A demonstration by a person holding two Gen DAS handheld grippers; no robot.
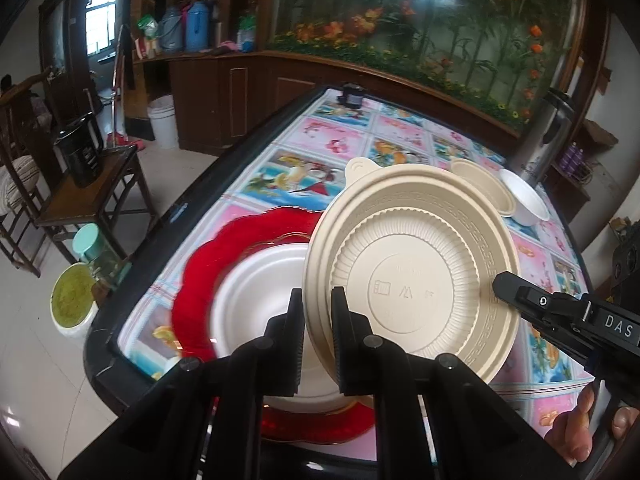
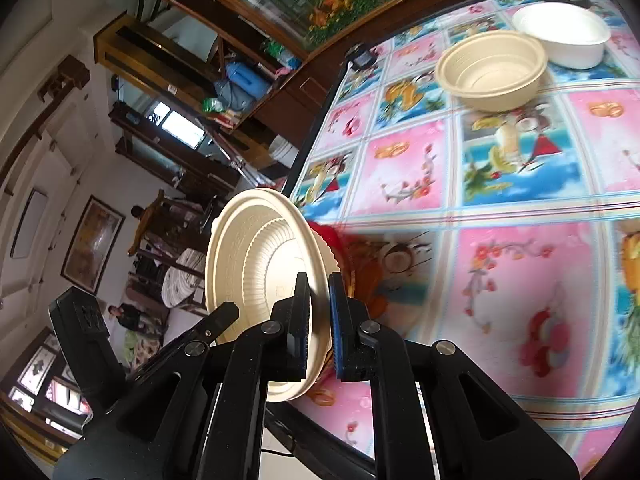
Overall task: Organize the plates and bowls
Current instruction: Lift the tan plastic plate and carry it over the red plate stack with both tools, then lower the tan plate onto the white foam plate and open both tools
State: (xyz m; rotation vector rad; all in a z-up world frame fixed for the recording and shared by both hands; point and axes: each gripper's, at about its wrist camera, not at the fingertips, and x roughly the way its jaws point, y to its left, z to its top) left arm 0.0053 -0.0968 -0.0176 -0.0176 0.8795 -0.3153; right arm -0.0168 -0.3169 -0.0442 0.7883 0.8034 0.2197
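1. Left tongs [image 1: 317, 344] clamp the near rim of the beige lid [image 1: 412, 276], which is tilted steeply on edge, off the bench [image 1: 280, 168].
2. Right tongs [image 2: 319, 328] pinch the same lid's opposite rim [image 2: 256, 280]; in left wrist view the right tongs' tip touches the lid edge at its right side.
3. Under/behind the lid: white plate [image 1: 256, 292] sits on red scalloped plate [image 1: 224, 248], near the bench's front-left corner. Red plate's rim is close to the black bench edge; drop to the floor just beyond.
4. Beige bowl [image 2: 492, 68] & white bowl [image 2: 564, 34] stand upright toward the far right of the bench, rims touching or nearly; can't tell which.
5. Steel thermos [image 1: 544, 132] stands just behind the white bowl, by the far-right bench edge.
6. Wide patterned stretch of bench between the plate stack & the bowls has no objects on it in right wrist view.
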